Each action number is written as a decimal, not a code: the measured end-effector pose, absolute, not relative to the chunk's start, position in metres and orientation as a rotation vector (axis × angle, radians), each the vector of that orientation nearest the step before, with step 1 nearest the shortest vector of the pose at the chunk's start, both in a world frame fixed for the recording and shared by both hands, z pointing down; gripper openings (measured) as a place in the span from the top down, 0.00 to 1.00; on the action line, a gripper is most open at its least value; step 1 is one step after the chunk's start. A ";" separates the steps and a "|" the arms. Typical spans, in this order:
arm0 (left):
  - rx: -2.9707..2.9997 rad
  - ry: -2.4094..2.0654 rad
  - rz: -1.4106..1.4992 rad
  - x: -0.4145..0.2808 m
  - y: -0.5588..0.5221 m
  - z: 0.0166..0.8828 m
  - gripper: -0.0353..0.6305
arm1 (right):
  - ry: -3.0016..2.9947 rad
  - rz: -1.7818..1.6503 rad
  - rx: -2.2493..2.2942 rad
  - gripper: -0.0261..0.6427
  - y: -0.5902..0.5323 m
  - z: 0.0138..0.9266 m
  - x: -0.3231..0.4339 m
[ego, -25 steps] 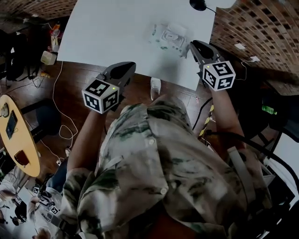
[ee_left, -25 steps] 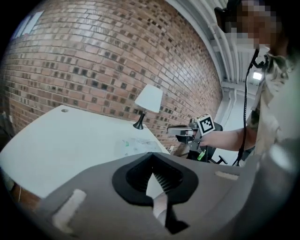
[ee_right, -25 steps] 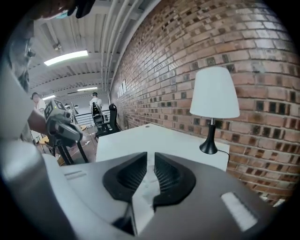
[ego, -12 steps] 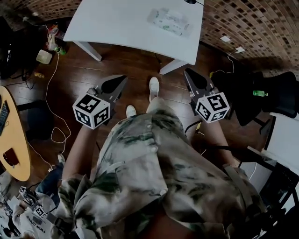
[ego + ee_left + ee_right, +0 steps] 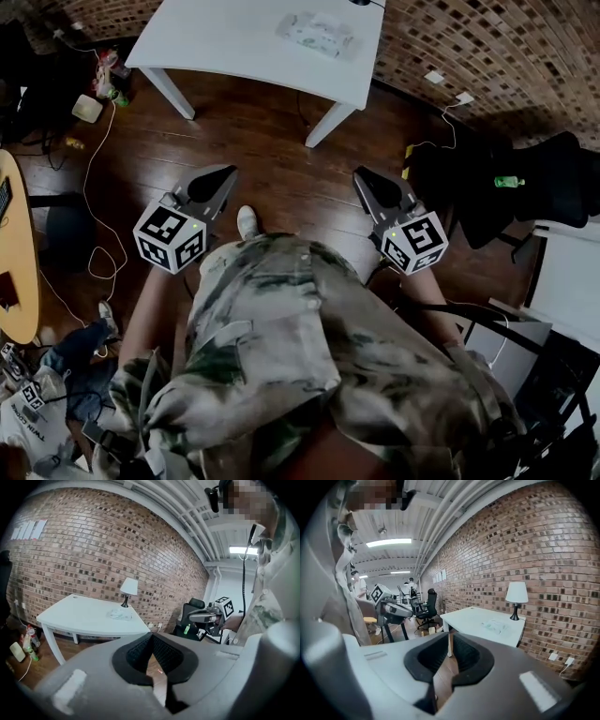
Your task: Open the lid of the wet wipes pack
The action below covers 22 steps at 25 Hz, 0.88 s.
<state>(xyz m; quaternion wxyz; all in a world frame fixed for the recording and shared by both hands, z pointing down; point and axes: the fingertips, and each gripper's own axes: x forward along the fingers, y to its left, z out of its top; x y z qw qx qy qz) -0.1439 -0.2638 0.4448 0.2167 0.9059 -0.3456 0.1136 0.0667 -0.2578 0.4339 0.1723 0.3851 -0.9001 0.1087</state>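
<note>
Jaws: left gripper [image 5: 217,174] clenched empty, right gripper [image 5: 367,179] slightly parted, empty. Wipes pack [image 5: 317,33] well ahead of both, lid untouched. Still the approach step, so close in first.

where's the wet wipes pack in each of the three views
Head view: wet wipes pack at top centre, on the white table, toward its right end.
Left gripper view: pack left of centre, small, just below the lamp.
Right gripper view: pack right of centre, lower left of the lamp.
Shared landmark: the white table under it.
</note>
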 end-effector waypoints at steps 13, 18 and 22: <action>2.334 -1.171 0.326 -0.037 -0.083 0.421 0.94 | -2.637 0.214 0.829 0.91 -0.101 0.436 0.176; 2.341 -1.206 0.388 -0.030 -0.036 0.409 0.94 | -2.676 0.271 0.825 0.91 -0.064 0.435 0.183; 2.377 -1.190 0.352 -0.019 -0.006 0.391 0.94 | -2.689 0.269 0.794 0.91 -0.036 0.427 0.177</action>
